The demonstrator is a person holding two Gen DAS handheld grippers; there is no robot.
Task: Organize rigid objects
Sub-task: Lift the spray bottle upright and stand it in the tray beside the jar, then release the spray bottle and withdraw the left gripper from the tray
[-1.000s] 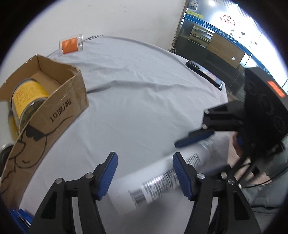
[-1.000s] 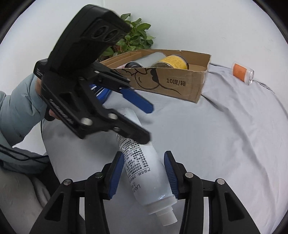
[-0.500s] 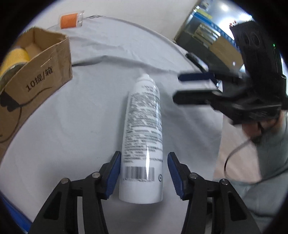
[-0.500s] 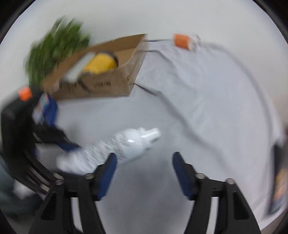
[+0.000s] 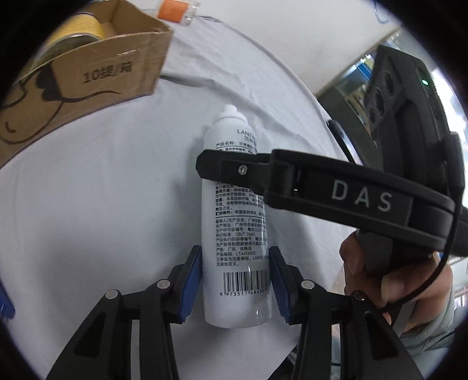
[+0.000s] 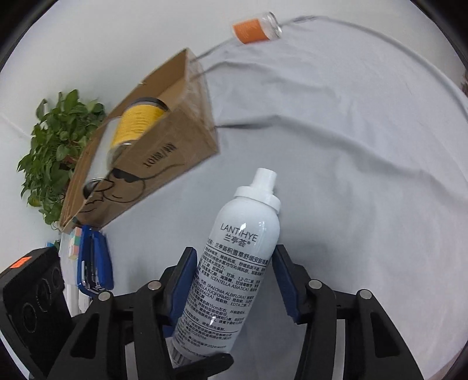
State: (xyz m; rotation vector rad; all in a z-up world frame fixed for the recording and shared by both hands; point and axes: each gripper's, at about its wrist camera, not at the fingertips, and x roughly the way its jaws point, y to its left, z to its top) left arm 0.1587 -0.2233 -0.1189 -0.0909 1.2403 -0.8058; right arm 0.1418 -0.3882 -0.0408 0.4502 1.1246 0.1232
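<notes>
We take the white spray bottle (image 5: pixel 237 222) as our landmark. It lies on its side on the grey-clothed worktop (image 5: pixel 102 204), nozzle end pointing toward the cardboard box (image 5: pixel 84 84).

Left tongs (image 5: pixel 235 285): we find them clenched on the bottle near its base. Both blue pads (image 5: pixel 190 283) bear against the bottle wall, one on each side, level with the barcode. The opening is only as wide as the bottle body.

Right tongs (image 6: pixel 232 283): we find them straddling the same bottle (image 6: pixel 234 269) further toward the nozzle. The pads (image 6: pixel 182 280) stand a little wider than the body; the left pad lies at the bottle wall, while a narrow gap shows at the right pad. We read these tongs as released. In the left wrist view, one black finger of the right tongs (image 5: pixel 307 187) crosses over the bottle at mid-length.

Bottle condition: white body, white shouldered cap with a short nozzle, brand name LANTIHYE printed below the shoulder, dense black text down the side, barcode near the base.

Beyond the nozzle end, the cardboard box (image 6: pixel 163 146) stands open, with a yellow-labelled jar (image 6: pixel 137 125) inside. Farther beyond the bottle, a small orange-labelled clear jar (image 6: pixel 256 27) lies on its side by the worktop edge.
</notes>
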